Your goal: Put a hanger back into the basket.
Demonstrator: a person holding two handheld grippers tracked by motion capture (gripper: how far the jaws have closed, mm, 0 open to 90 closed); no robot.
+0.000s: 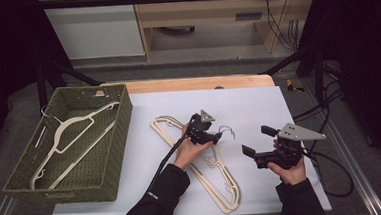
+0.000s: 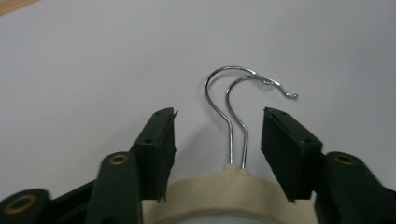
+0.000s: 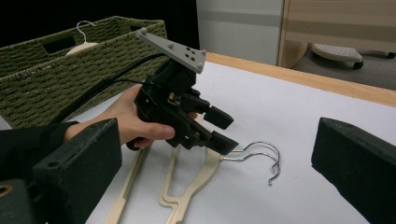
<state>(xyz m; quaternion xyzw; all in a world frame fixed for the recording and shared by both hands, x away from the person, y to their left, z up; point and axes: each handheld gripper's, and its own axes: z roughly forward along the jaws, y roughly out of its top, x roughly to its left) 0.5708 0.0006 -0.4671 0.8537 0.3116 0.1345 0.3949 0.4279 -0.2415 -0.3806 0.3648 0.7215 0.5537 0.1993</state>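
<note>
Hangers (image 1: 202,162): two cream ones stacked on the white bench (image 1: 258,108), right in front of the person, metal hooks (image 2: 233,116) side by side and pointing toward the right gripper (image 1: 255,142). The left gripper (image 1: 215,135) is down at the neck, jaws straddling both hook stems where they enter the plastic. From its own view the pads aren't touching the wires yet, gaps on both sides, so nothing is gripped. The right gripper sits off to the side, well apart from the hangers, jaws spread wide with nothing in them.

What I'd worry about: both stems sit between the jaws, so closing here likely pinches two hangers at once, or catches one properly and just drags the other, which then slips off halfway through the lift. Thin round wire against flat pads could also let a hanger swivel and droop. And the hooks look crossed at the tips, so they might snag on each other if pulled apart.

The green wicker basket (image 1: 17,173) sits at the bench's left edge and already has one cream hanger (image 1: 67,132) lying diagonally in it, with room beside it.
</note>
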